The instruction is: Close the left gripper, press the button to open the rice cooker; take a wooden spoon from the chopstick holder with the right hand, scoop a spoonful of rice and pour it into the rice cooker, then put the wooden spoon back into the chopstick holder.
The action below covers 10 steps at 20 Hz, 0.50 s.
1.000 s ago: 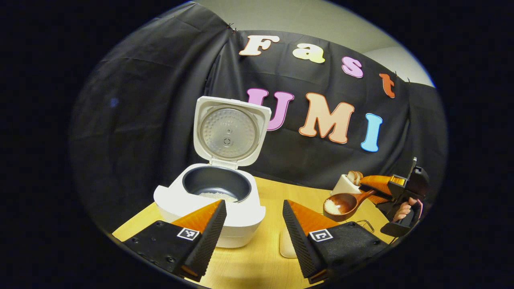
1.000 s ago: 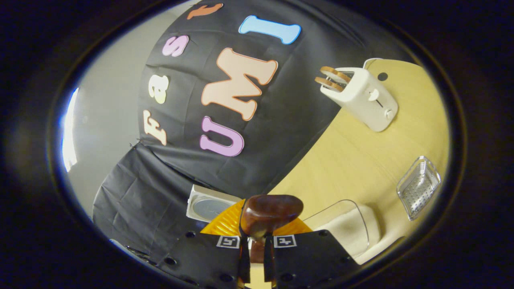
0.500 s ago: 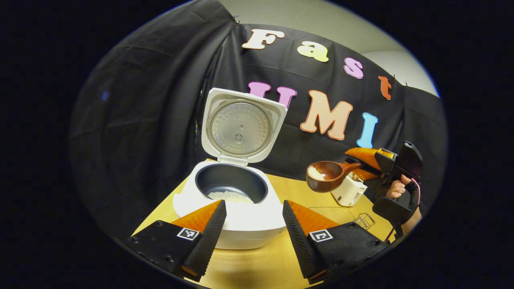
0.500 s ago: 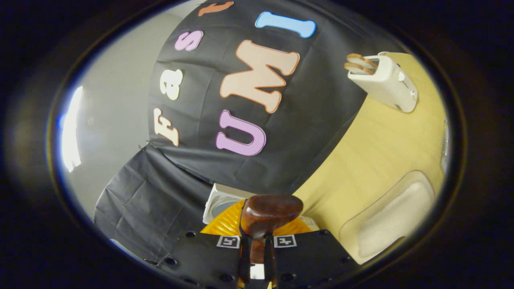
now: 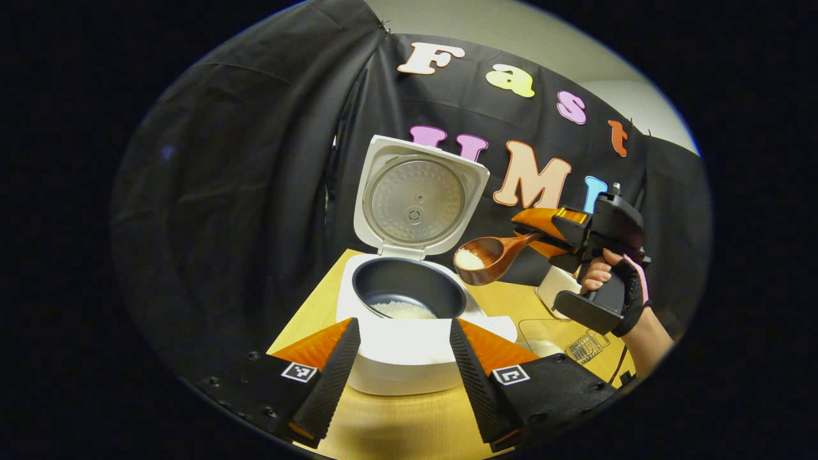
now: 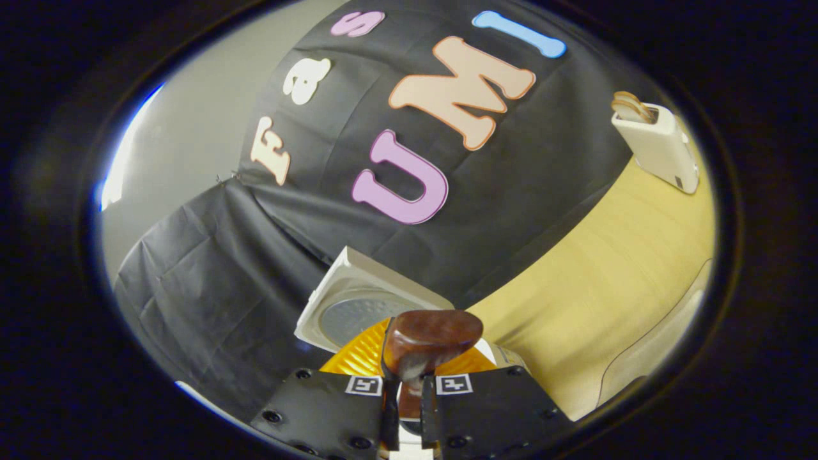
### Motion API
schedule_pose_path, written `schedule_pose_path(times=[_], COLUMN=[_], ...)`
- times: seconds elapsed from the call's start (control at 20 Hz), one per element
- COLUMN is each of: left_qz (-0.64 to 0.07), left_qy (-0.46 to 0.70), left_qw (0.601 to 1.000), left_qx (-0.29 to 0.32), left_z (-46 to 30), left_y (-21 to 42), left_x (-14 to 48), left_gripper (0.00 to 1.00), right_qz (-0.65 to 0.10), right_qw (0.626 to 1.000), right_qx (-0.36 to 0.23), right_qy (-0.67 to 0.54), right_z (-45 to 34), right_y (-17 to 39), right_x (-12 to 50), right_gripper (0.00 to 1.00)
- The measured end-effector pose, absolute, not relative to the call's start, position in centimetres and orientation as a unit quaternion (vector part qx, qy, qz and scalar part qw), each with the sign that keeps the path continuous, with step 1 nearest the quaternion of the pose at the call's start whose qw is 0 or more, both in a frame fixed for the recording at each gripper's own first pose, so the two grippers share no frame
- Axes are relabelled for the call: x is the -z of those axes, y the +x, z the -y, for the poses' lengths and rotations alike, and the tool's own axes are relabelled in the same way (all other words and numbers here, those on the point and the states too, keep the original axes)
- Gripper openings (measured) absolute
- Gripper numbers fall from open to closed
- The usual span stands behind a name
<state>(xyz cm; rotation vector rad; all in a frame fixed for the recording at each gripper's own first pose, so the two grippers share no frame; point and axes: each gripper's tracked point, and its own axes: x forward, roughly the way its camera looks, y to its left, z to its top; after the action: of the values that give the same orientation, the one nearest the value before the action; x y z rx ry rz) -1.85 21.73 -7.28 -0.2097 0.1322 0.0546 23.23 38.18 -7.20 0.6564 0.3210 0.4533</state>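
The white rice cooker [image 5: 396, 358] stands with its lid [image 5: 418, 198] raised, and a little rice [image 5: 402, 310] lies in the dark inner pot. My left gripper [image 5: 402, 329] is open in front of the cooker, holding nothing. My right gripper [image 5: 540, 230], held by a gloved hand [image 5: 607, 278], is shut on the handle of the wooden spoon [image 5: 489, 259]. The spoon's bowl holds white rice [image 5: 470, 259] and hovers just right of the pot's rim. In the right gripper view the spoon [image 6: 431, 335] sticks out past the right gripper [image 6: 409, 393], with the cooker lid [image 6: 358, 303] behind it.
A white toaster-like box [image 6: 658, 144] with brown slices stands at the back of the wooden table [image 6: 594, 281]. A clear tray of rice [image 5: 543, 335] and a small clear perforated holder [image 5: 585, 348] sit right of the cooker.
My right gripper has lifted the rice-filled spoon from low near the tray up and left to the cooker's rim. The left gripper view has shifted, so the cooker sits farther right.
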Motion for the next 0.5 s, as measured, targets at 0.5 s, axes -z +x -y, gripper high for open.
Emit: schedule_pose_path(times=[0.5], left_qz=[-0.067], left_qy=[-0.087], left_qw=[0.994], left_qx=[-0.020], left_z=[-23.1], left_y=[-2.6], left_x=[7.4], left_gripper=[0.83], right_qz=[-0.065], right_qw=[0.969], right_qx=[-0.238], right_qy=[0.022], right_z=[-44.7], right_y=[21.0], right_x=[7.7], right_gripper=[0.16])
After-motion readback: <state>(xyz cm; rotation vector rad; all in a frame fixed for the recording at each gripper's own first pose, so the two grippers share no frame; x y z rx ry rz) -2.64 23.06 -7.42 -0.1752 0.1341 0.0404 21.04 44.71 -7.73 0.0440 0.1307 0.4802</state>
